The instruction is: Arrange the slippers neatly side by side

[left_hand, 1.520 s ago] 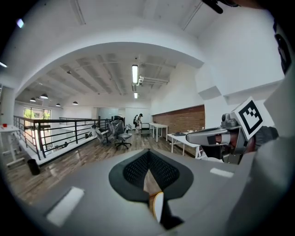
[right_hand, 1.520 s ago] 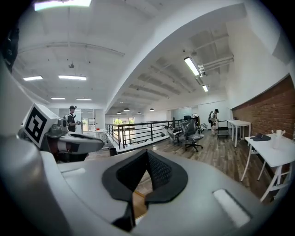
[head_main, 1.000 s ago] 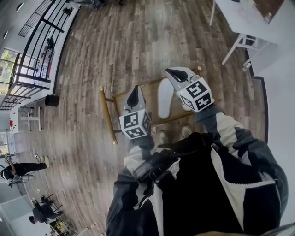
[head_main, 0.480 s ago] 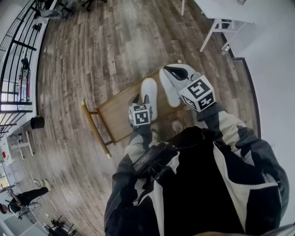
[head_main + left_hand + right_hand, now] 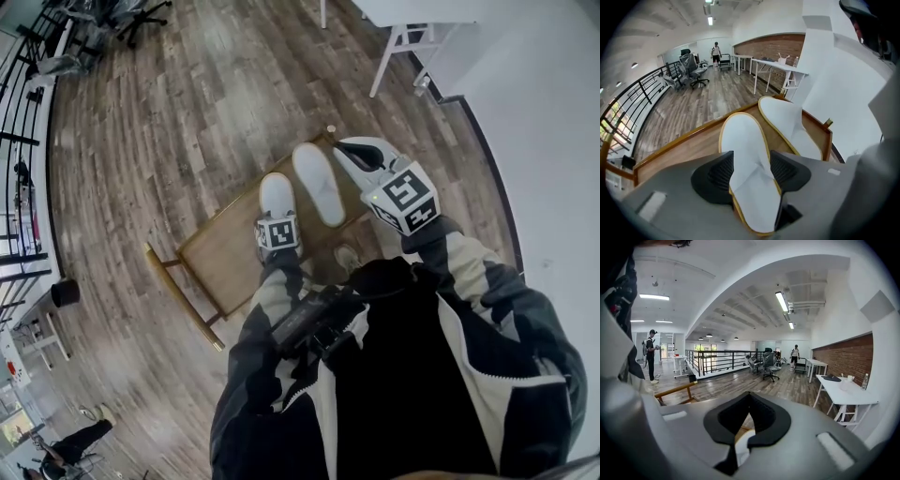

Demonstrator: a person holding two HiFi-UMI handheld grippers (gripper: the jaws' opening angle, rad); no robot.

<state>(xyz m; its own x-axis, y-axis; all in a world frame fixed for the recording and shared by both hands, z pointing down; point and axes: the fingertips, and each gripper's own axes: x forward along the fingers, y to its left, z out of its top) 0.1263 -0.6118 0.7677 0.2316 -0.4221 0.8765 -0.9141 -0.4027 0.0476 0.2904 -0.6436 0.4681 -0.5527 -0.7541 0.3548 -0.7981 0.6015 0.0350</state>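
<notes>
Two white slippers with tan edging lie on a low wooden table point(image 5: 223, 251). The left slipper point(image 5: 276, 194) and the right slipper point(image 5: 318, 182) both point away from me, toes spread apart. My left gripper point(image 5: 274, 215) is down over the heel half of the left slipper point(image 5: 743, 138). Its jaws have just been opening and stand either side of the slipper's middle, so my left gripper point(image 5: 751, 158) is open. My right gripper point(image 5: 349, 150) hangs shut and empty above the table's right end, beside the right slipper point(image 5: 788, 119).
The wooden table's rim point(image 5: 679, 143) runs round the slippers, and its side rail point(image 5: 184, 296) sticks out at the left. A white table point(image 5: 403, 23) stands by the wall at the far right. Black railing point(image 5: 17, 141) edges the floor at the left. Office chairs point(image 5: 691, 70) stand farther off.
My left gripper has dropped from high up down onto the left slipper, and its jaws have gone from shut to open. My right gripper drifted slightly right, still shut.
</notes>
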